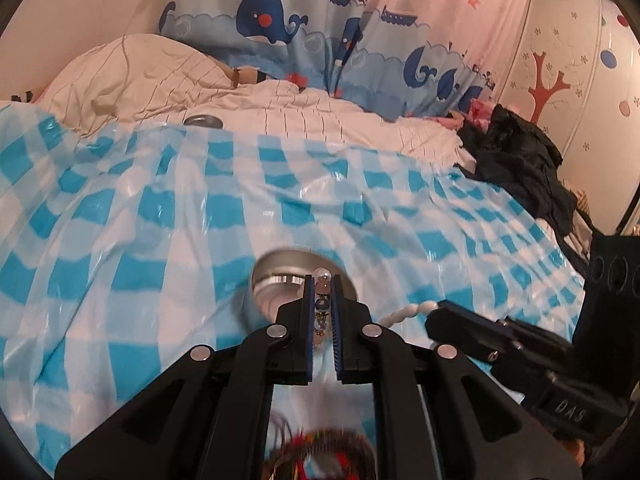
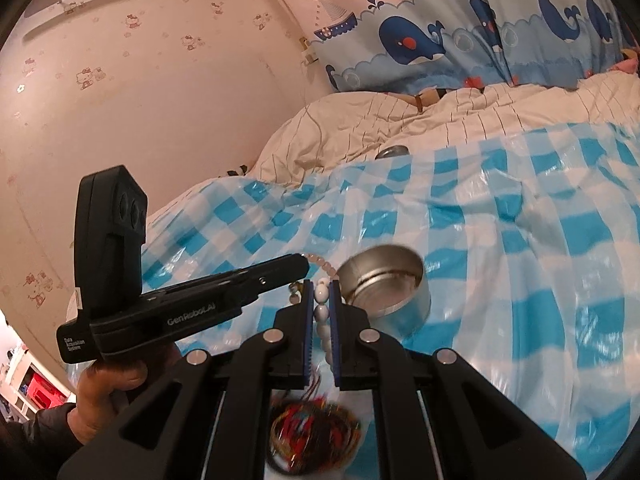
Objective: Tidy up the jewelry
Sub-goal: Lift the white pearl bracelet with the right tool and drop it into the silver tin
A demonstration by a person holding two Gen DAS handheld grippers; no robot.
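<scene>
My left gripper point(image 1: 322, 280) is shut on a bracelet of mixed clear, pink and blue beads point(image 1: 322, 304), held over the near rim of an open round metal tin point(image 1: 280, 276) on the blue checked plastic sheet. My right gripper point(image 2: 322, 284) is shut on a white bead bracelet point(image 2: 321, 312), just left of the same tin point(image 2: 384, 280). In the left wrist view the right gripper point(image 1: 440, 310) comes in from the right with white beads point(image 1: 404, 312) at its tip. In the right wrist view the left gripper point(image 2: 300, 262) comes in from the left with pink beads point(image 2: 320, 262).
A multicoloured bangle bundle point(image 2: 316, 436) lies below the grippers, also in the left wrist view point(image 1: 320, 456). A tin lid point(image 1: 204, 121) sits at the sheet's far edge. A white striped quilt point(image 1: 160, 80), dark clothes point(image 1: 520, 168) at right and whale curtains point(image 1: 320, 20) lie beyond.
</scene>
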